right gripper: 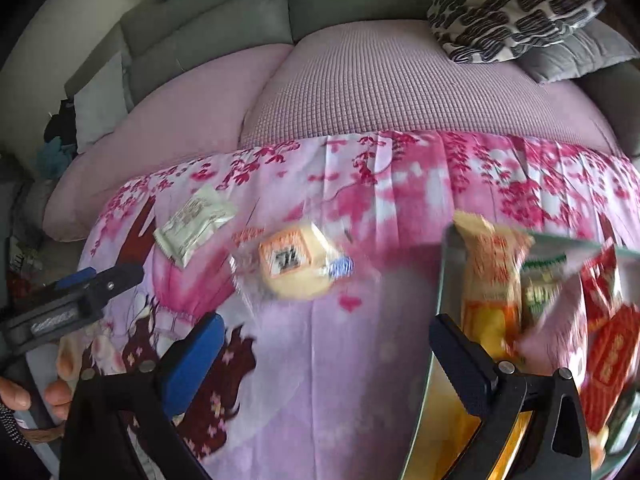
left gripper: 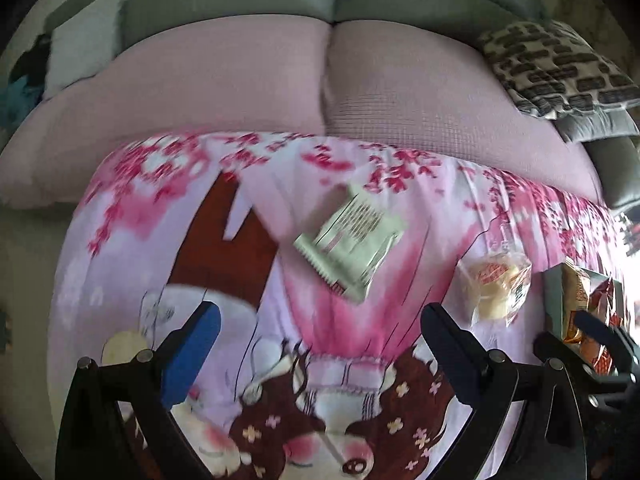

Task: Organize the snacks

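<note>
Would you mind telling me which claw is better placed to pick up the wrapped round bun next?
Probably the right claw: it is open, and the wrapped bun lies just ahead of it. From the left claw, the bun sits off to the side.

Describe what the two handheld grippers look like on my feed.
Both match. The left gripper and right gripper have black angular plastic frames with silver pivot bolts. One jaw carries a bright blue pad, the other a dark textured pad. No cables show.
</note>
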